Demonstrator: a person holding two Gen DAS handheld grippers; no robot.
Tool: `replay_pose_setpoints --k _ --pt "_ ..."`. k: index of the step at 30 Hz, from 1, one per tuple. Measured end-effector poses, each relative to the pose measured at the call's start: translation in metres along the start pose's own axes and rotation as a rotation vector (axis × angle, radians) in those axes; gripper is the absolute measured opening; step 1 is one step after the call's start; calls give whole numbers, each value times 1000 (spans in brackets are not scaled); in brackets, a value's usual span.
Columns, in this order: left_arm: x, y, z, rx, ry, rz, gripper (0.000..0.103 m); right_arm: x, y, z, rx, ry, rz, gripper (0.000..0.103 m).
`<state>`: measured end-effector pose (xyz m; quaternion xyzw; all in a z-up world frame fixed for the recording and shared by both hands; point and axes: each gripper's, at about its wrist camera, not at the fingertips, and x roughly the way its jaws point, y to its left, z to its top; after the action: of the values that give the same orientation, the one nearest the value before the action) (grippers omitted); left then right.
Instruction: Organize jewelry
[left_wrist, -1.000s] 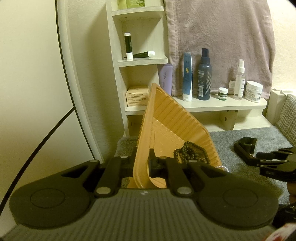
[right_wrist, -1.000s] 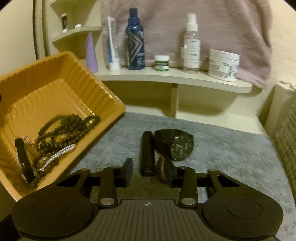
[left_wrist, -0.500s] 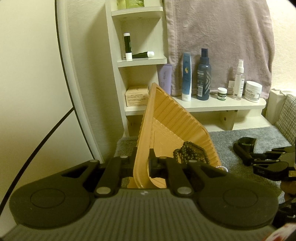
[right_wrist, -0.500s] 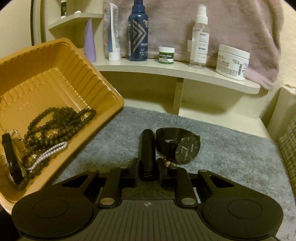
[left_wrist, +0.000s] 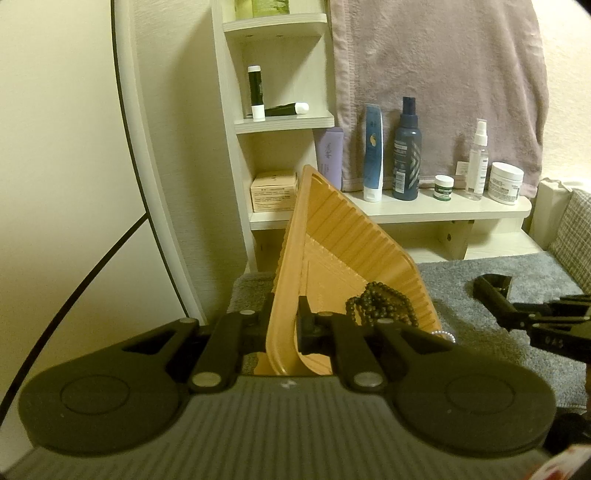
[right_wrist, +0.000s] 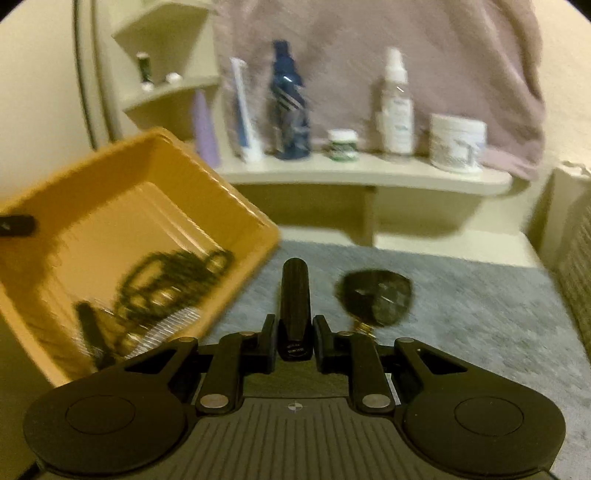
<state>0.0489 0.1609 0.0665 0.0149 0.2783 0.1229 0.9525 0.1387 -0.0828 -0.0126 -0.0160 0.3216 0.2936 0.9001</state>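
Observation:
My left gripper (left_wrist: 282, 328) is shut on the near rim of an orange plastic tray (left_wrist: 343, 258) and holds it tilted up on the grey mat. Dark bead necklaces (left_wrist: 380, 304) and a pearl strand lie in its low side. In the right wrist view the tray (right_wrist: 122, 206) is at the left with the beads (right_wrist: 173, 280) inside. My right gripper (right_wrist: 294, 332) is shut on the black watch strap (right_wrist: 293, 295); the black watch face (right_wrist: 376, 299) hangs just right of it, over the mat. The right gripper also shows in the left wrist view (left_wrist: 524, 314).
A grey mat (right_wrist: 461, 306) covers the surface. Behind it a low white shelf (left_wrist: 443, 206) carries bottles, tubes and jars, with a taller shelf unit (left_wrist: 273, 122) to the left and a pink towel (left_wrist: 436, 74) hanging above. A woven cushion (left_wrist: 576, 232) is at the right.
My right gripper closed on the watch strap and has lifted it, swinging left toward the tray; the view is blurred by motion. The left gripper and tilted tray stayed put.

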Motion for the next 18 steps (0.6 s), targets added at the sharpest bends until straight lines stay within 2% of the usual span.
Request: replay_pose_setpoints --k 5,9,18 --pt "0 0 0 -2 1 0 9 -5 27 19 -11 -22 114 19" --pt "0 0 0 -4 1 0 9 3 47 25 -38 -3 192 20" --pt "-1 1 0 -6 1 -2 9 22 63 24 -53 29 236 20"
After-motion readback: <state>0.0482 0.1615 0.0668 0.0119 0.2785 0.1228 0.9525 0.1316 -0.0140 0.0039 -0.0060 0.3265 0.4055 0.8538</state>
